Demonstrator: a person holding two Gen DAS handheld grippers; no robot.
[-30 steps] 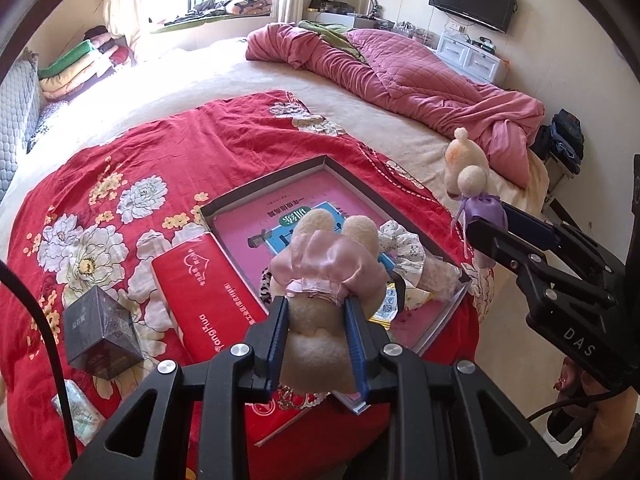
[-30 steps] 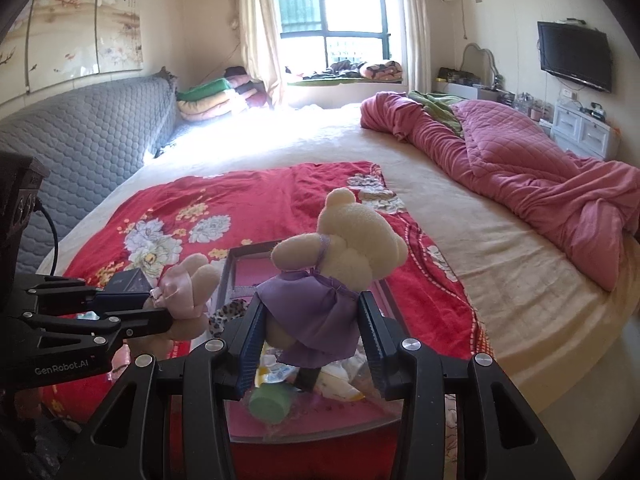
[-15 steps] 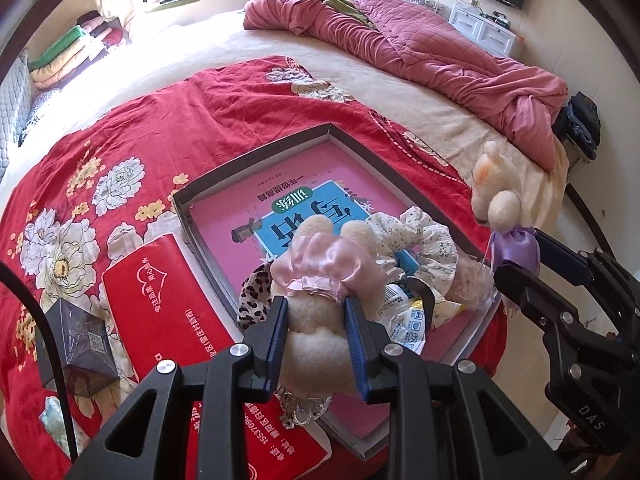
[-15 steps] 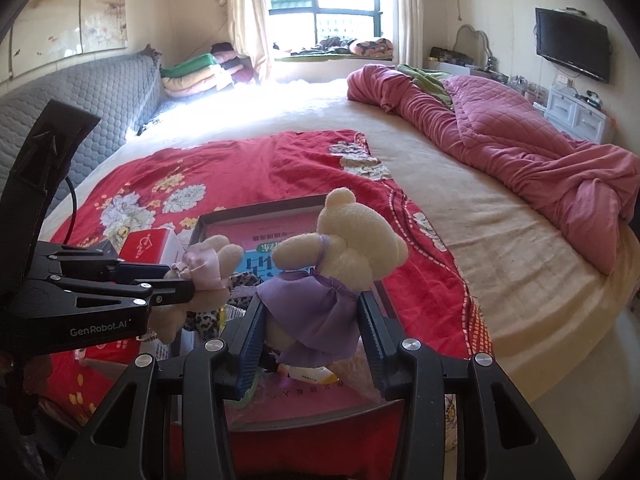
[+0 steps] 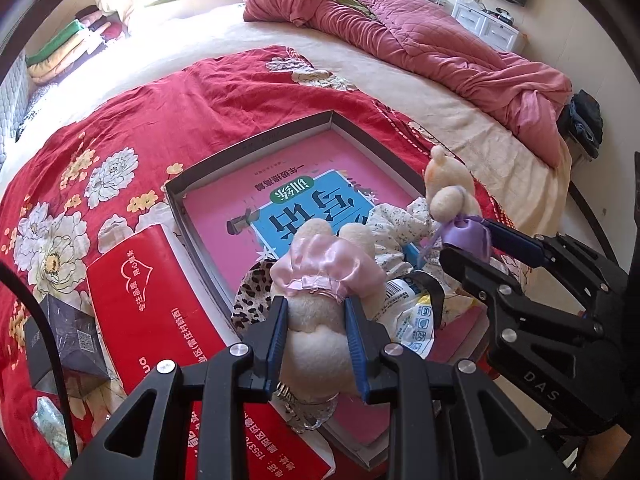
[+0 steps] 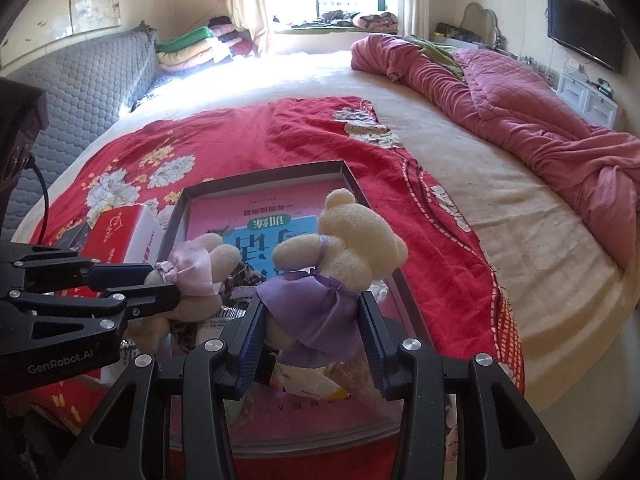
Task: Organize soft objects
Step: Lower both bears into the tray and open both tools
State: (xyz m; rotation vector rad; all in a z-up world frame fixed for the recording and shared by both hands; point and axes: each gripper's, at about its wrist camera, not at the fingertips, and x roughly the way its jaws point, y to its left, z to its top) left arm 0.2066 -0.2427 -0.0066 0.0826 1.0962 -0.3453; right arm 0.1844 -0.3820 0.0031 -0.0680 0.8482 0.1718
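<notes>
Your left gripper (image 5: 316, 316) pinches the pink-skirt bear (image 5: 320, 280) at its waist, long axis along the fingers, legs pointing away over the tray (image 5: 256, 140). Your right gripper (image 6: 312, 320) clamps the purple-skirt bear (image 6: 340, 248), head pointing away, above the tray's near end.

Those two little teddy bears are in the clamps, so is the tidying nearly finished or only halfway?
Roughly midway. Done: a leopard-print cloth and a floral cloth already lie in the shallow box. In hand: the left gripper clamps the pink-dressed bear, the right gripper the purple-dressed bear, both over the box. Left: setting them down.
</notes>
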